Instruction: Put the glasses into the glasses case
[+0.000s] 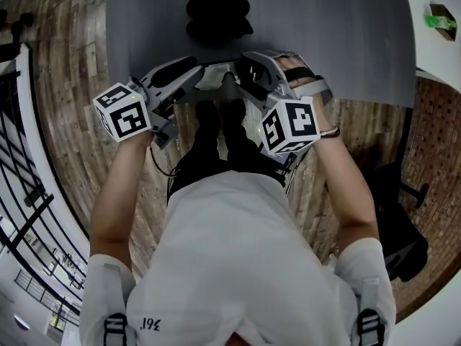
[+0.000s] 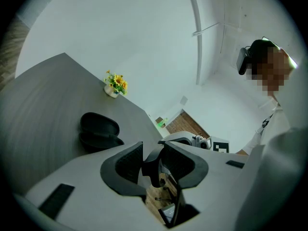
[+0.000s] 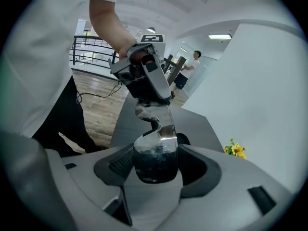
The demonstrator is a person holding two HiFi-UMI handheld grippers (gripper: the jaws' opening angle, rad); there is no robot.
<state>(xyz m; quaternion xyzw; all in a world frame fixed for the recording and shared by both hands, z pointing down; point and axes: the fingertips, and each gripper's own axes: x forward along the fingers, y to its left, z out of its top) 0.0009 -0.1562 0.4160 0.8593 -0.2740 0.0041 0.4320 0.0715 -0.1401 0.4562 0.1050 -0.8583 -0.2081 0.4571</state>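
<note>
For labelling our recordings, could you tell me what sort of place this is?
Probably an office or studio: a grey table, a black chair on wood flooring, and a metal railing.

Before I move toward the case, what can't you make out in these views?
- Inside of the case: too dark in the head view, and seen side-on in the left gripper view.
- Glasses: whether the arms are folded; the left gripper and right gripper cover them in the head view.
- Green thing at the head view's top right corner: too small to name.
</note>
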